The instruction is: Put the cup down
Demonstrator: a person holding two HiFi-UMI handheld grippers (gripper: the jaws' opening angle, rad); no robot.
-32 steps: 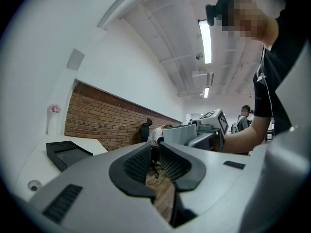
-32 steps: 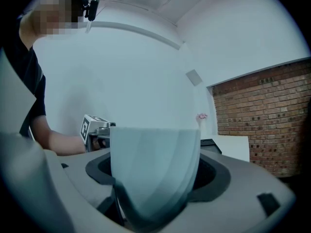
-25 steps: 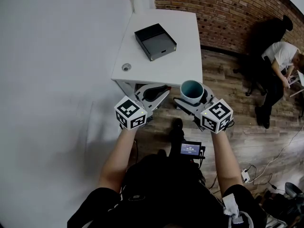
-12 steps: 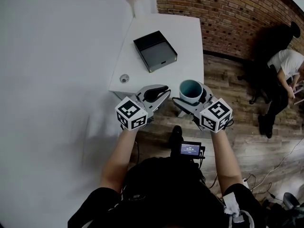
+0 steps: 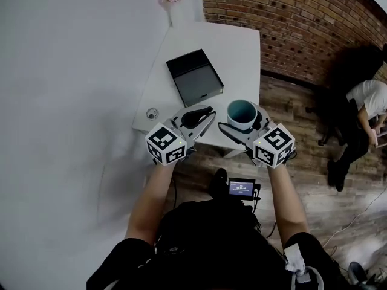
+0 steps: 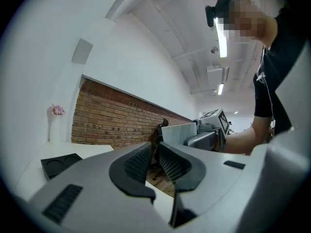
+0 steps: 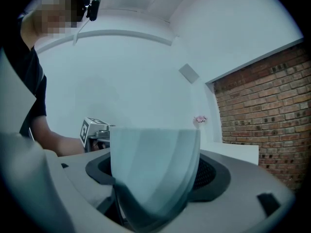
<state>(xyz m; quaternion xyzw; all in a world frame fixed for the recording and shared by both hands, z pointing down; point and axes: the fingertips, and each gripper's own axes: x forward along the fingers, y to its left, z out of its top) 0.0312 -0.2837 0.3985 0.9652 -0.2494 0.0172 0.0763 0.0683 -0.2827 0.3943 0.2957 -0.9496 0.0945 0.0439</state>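
1. The right gripper (image 5: 244, 124) clamped the teal cup (image 7: 154, 164) upright, its jaws spread wide around the cup's sides.
2. The cup was held over the near edge of the white table (image 5: 236, 47), near the black tray (image 5: 195, 77).
3. The left gripper (image 6: 155, 159), just beside the right one, held nothing, and its jaws were almost together.

Left tool (image 5: 207, 115), right tool (image 5: 244, 124) with cup (image 5: 242, 110) — now over table (image 5: 239, 47).

Right gripper (image 7: 154, 178) clamps pale cup (image 7: 153, 171), upright.
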